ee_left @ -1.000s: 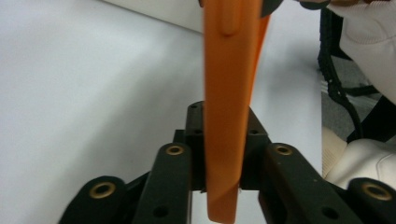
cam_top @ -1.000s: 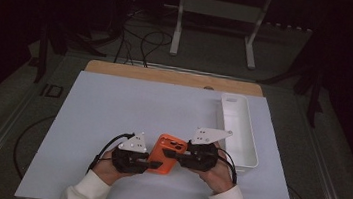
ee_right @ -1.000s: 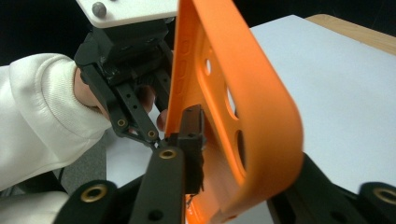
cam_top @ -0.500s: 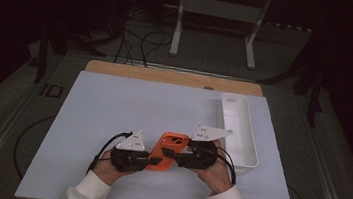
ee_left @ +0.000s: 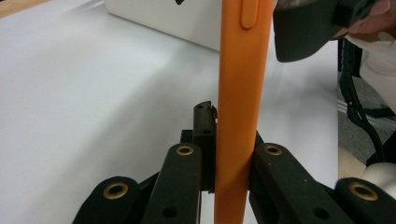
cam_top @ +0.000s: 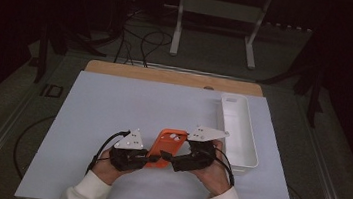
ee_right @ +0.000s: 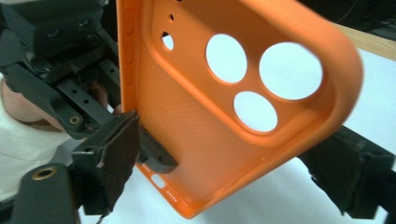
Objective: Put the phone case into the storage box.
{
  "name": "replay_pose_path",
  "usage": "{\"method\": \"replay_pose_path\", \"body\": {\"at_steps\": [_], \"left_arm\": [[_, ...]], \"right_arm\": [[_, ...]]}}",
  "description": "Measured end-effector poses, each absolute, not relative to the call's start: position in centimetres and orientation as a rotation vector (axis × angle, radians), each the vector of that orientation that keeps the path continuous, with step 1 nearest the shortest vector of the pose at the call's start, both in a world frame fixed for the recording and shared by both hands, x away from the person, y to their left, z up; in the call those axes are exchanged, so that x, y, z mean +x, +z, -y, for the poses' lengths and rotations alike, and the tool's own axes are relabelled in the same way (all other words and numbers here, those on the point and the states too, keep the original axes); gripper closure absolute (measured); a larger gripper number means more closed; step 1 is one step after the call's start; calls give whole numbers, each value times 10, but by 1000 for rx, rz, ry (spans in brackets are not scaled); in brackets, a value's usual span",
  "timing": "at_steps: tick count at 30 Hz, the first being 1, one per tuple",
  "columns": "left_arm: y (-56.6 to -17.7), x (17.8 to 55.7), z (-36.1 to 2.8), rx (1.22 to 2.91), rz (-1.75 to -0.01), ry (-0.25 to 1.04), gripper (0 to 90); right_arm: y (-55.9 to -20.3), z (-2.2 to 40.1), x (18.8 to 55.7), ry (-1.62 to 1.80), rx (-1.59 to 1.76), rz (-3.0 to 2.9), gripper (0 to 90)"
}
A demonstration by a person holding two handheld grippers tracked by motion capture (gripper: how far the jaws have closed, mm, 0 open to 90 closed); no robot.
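An orange phone case (cam_top: 167, 143) with three round camera holes (ee_right: 254, 74) is held above the white mat between both hands. My left gripper (ee_left: 232, 158) is shut on the case's lower edge, its pads pressing both faces of the thin shell (ee_left: 240, 93). My right gripper (ee_right: 233, 172) faces the case's inner side. Its jaws have just been opening and now stand wide on either side of the case without pressing it. In the high view the left gripper (cam_top: 150, 159) and right gripper (cam_top: 168, 159) meet under the case.
A white oblong tray (cam_top: 238, 132) lies just right of the right hand. The white mat (cam_top: 128, 104) covers the table, with a wooden strip (cam_top: 167, 76) along its far edge. Cables trail from both grippers.
The right gripper's jaws have spread apart and let go of the case. The left gripper keeps its hold, and both hands stay in place.
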State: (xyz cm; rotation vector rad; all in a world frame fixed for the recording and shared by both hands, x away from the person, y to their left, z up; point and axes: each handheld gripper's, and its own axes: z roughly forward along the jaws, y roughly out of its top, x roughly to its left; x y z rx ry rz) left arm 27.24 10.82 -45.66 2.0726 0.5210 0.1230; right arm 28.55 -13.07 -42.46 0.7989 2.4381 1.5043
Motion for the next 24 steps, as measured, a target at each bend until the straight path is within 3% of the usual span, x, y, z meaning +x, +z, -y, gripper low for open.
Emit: {"method": "replay_pose_path", "body": {"at_steps": [24], "left_arm": [[-454, 272, -112, 2037, -581, 186, 853]], "right_arm": [[-423, 137, 286, 1541, 860, -2361, 87]]}}
